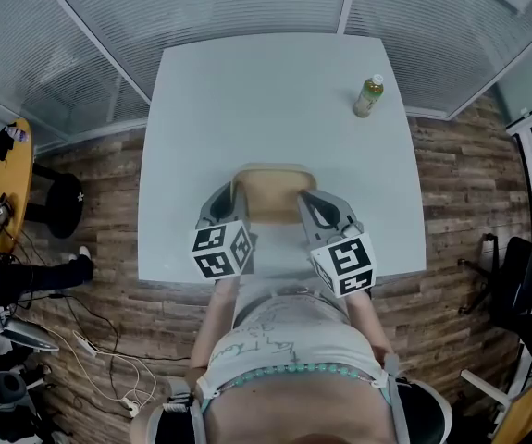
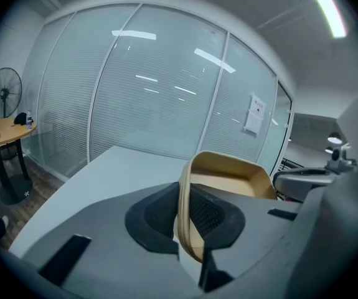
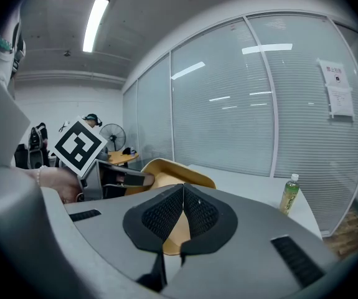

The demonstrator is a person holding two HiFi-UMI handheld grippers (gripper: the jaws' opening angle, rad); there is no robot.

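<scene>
I hold a shallow tan tray (image 1: pixel 273 191) between my two tools, over the middle of the table's (image 1: pixel 247 91) near edge. The left gripper (image 1: pixel 234 198) pinches the tray's left wall. In the left gripper view that wall (image 2: pixel 185 210) runs upright between the ribbed pads (image 2: pixel 211 215), which are pressed onto it from both sides. The right gripper (image 1: pixel 306 202) does the same on the opposite wall. Its pads (image 3: pixel 201 214) are closed almost together, with only a thin tan edge (image 3: pixel 177 232) showing between them.

I judge the tray to be light and thin-walled, stiff enough to keep its shape but likely to flex or twist if one side rises ahead of the other. The smooth rolled rim could slip, so the grip belongs low on the side walls, opposite each other, as it is now.

The marker cubes cover the tray's near wall from above, and no view shows its underside, so I cannot tell whether it rests on the table or hangs just above it. I also cannot tell whether it is pulp or plastic. The part of the inside that shows looks bare. A green bottle (image 1: pixel 368 96) stands well apart, near the far right corner, with print too small to read.
</scene>
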